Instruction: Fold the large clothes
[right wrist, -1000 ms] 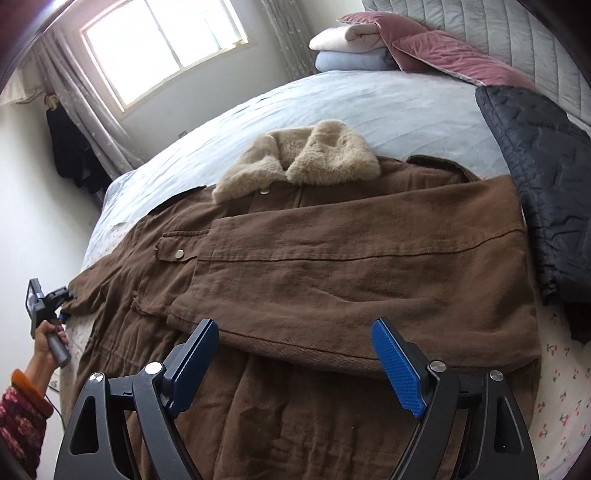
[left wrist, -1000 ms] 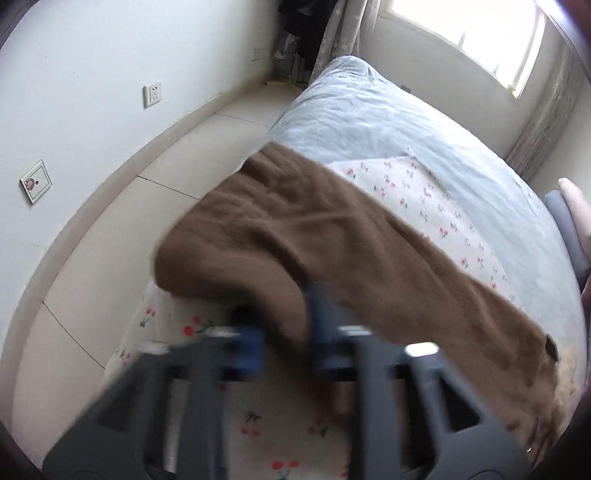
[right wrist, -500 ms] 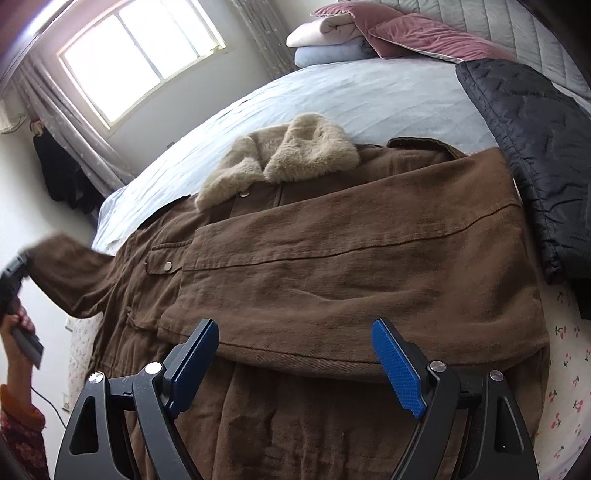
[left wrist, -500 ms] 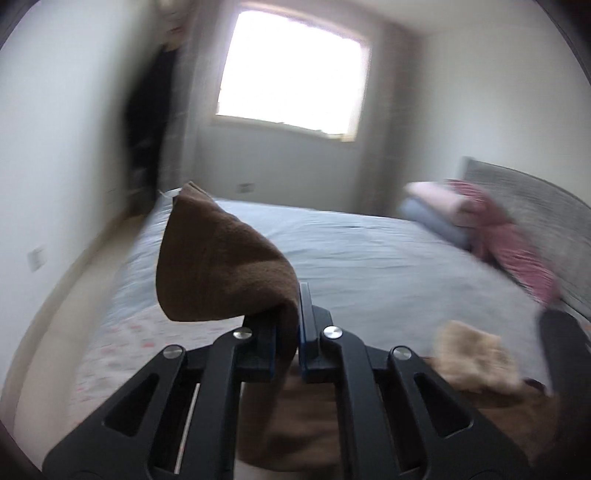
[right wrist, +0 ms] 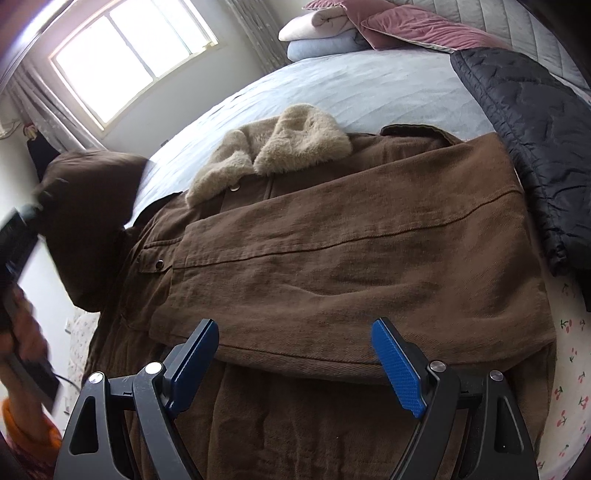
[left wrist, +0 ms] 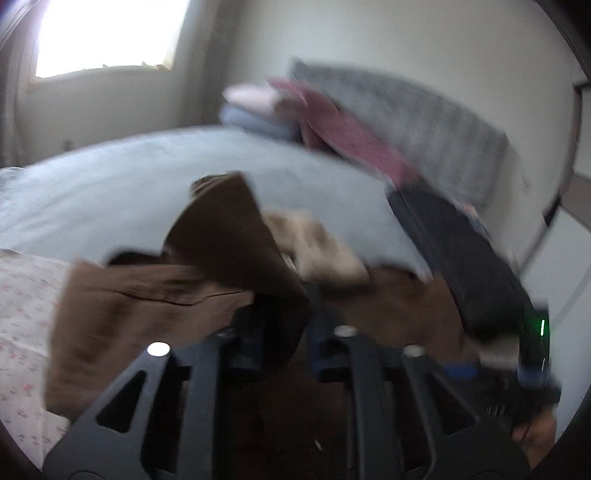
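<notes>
A large brown coat (right wrist: 332, 258) with a beige fur collar (right wrist: 280, 147) lies spread on the bed, one sleeve folded across its front. My left gripper (left wrist: 284, 332) is shut on the other brown sleeve (left wrist: 229, 240) and holds it lifted above the coat; the sleeve also shows raised at the left of the right wrist view (right wrist: 88, 206). My right gripper (right wrist: 295, 354) is open and empty, hovering above the coat's lower half.
A black quilted jacket (right wrist: 535, 129) lies on the bed to the right of the coat. Folded blankets and pillows (right wrist: 332, 33) are stacked at the headboard. The pale blue bedspread (right wrist: 332, 85) lies beyond the collar. A window (right wrist: 129, 55) is on the far wall.
My left gripper closed on the sleeve at the bed's edge, lifted it, and swung it up and inward over the coat. The right gripper stayed open, shifting slightly closer to the coat.
</notes>
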{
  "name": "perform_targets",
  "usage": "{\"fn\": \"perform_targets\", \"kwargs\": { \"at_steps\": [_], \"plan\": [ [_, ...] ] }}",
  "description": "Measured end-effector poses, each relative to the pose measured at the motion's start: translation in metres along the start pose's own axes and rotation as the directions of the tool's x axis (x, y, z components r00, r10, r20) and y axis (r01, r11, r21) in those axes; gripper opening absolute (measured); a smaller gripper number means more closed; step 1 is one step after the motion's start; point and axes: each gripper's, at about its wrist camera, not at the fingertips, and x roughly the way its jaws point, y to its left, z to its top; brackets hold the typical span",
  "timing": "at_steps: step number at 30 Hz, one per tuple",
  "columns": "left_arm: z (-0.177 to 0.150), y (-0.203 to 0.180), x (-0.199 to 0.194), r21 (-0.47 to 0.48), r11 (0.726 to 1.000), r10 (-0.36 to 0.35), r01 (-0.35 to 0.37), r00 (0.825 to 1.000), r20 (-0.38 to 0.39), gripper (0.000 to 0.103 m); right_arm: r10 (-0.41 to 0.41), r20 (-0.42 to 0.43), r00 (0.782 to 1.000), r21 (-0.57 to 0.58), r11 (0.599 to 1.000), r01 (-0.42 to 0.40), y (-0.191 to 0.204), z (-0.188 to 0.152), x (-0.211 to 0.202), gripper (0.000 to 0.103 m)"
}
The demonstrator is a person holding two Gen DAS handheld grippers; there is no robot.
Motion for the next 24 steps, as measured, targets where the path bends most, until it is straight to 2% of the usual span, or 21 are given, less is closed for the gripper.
{"fn": "perform_targets", "kwargs": {
  "at_steps": [2,4,6,8,11,13,15,17,19,21,22,24],
  "plan": [
    [-0.022,-0.014,0.014,0.066,0.997,-0.040,0.048,0.992,-0.116,0.064,0.000,-0.002,1.000,0.003,1.000,0.000,-0.001,0.000,0.001,0.086],
    [-0.041,-0.024,0.013,0.157,0.986,-0.023,0.049,0.987,-0.162,0.064,0.001,-0.001,1.000,0.007,1.000,-0.001,-0.002,0.000,0.001,0.086],
    [-0.049,-0.025,0.003,0.219,0.975,0.001,0.038,0.984,-0.177,0.064,0.001,0.001,1.000,0.013,1.000,-0.001,-0.003,0.000,0.000,0.086],
    [-0.051,-0.018,-0.016,0.230,0.972,0.003,0.038,0.984,-0.176,0.066,0.003,-0.001,1.000,0.021,1.000,-0.003,-0.004,0.000,0.001,0.086],
    [-0.037,0.010,-0.044,0.223,0.975,0.041,-0.014,0.992,-0.116,0.074,0.022,-0.004,1.000,0.032,0.999,-0.022,-0.004,0.000,0.003,0.086],
    [-0.033,0.034,-0.053,0.170,0.984,0.077,-0.062,0.994,-0.082,0.074,0.060,0.006,0.998,0.042,0.997,-0.060,-0.003,0.001,0.005,0.086],
    [-0.030,0.071,-0.064,0.061,0.991,0.119,-0.116,0.991,-0.058,0.074,0.131,0.022,0.991,0.068,0.989,-0.132,-0.002,0.001,0.010,0.086],
    [-0.031,0.100,-0.070,-0.035,0.987,0.157,-0.158,0.987,-0.038,0.074,0.256,0.047,0.966,0.094,0.961,-0.260,0.001,0.003,0.021,0.086],
    [-0.033,0.129,-0.075,-0.112,0.974,0.194,-0.195,0.981,-0.024,0.074,0.348,0.036,0.937,0.103,0.931,-0.350,0.007,0.003,0.035,0.086],
    [-0.035,0.150,-0.079,-0.158,0.962,0.222,-0.223,0.975,-0.020,0.071,0.375,0.003,0.927,0.094,0.923,-0.373,0.014,0.002,0.050,0.086],
    [-0.037,0.157,-0.080,-0.169,0.958,0.234,-0.233,0.972,-0.017,0.069,0.360,-0.006,0.933,0.072,0.930,-0.359,0.020,0.002,0.057,0.086],
    [-0.037,0.171,-0.082,-0.184,0.949,0.255,-0.255,0.967,-0.024,0.055,0.340,0.004,0.940,0.038,0.940,-0.340,0.028,0.003,0.065,0.083]
  ]
}}
